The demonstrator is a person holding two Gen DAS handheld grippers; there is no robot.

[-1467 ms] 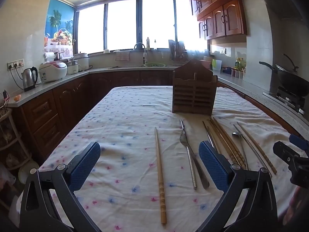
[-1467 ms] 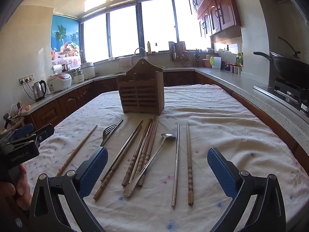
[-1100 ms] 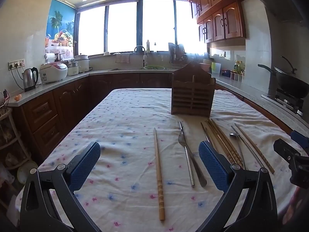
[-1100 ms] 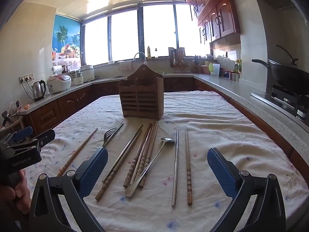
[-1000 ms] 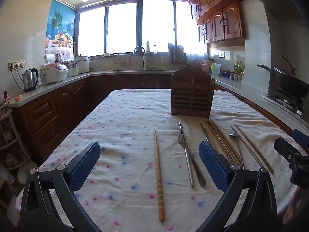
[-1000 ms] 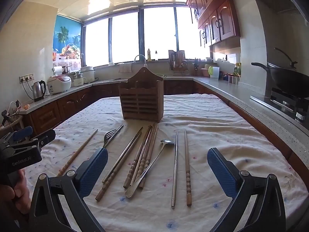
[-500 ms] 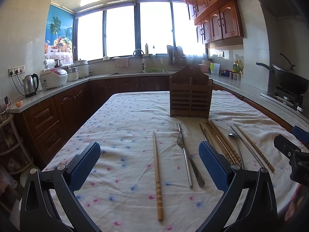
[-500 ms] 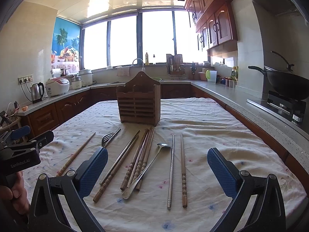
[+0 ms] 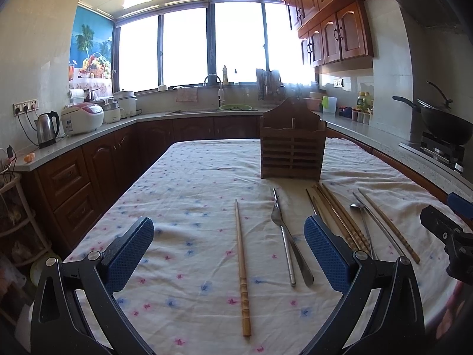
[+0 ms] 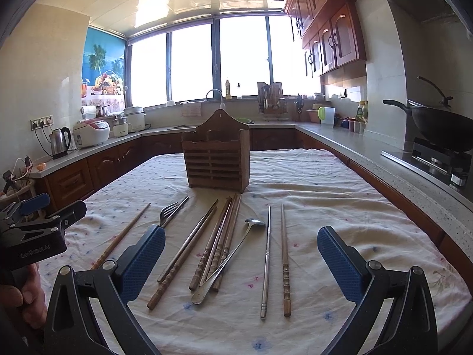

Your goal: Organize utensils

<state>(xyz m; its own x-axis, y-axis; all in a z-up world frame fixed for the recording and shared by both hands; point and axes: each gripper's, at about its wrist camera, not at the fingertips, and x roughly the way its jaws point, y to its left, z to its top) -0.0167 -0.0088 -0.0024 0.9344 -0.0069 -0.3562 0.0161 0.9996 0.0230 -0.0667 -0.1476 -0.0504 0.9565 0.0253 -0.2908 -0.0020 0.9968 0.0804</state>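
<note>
In the left wrist view the left tongs (image 9: 229,251) gaped empty over a lone wooden chopstick (image 9: 242,261) on the desk (image 9: 183,183), light, stiff, best pinched mid-shaft; in the right wrist view the right tongs (image 10: 241,261) gaped over slippery steel chopsticks (image 10: 266,261) near the wooden holder (image 10: 215,162).

Sunlit kitchen: bright windows (image 9: 189,47), dark wood cabinets (image 9: 334,29), pale countertop (image 9: 88,139), tiled ceiling.

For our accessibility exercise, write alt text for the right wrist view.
The open right gripper hovers over a floral tablecloth where wooden chopsticks, a metal spoon, a fork and a metal chopstick lie before an upright wooden utensil holder. The left gripper is at the left edge.
</note>
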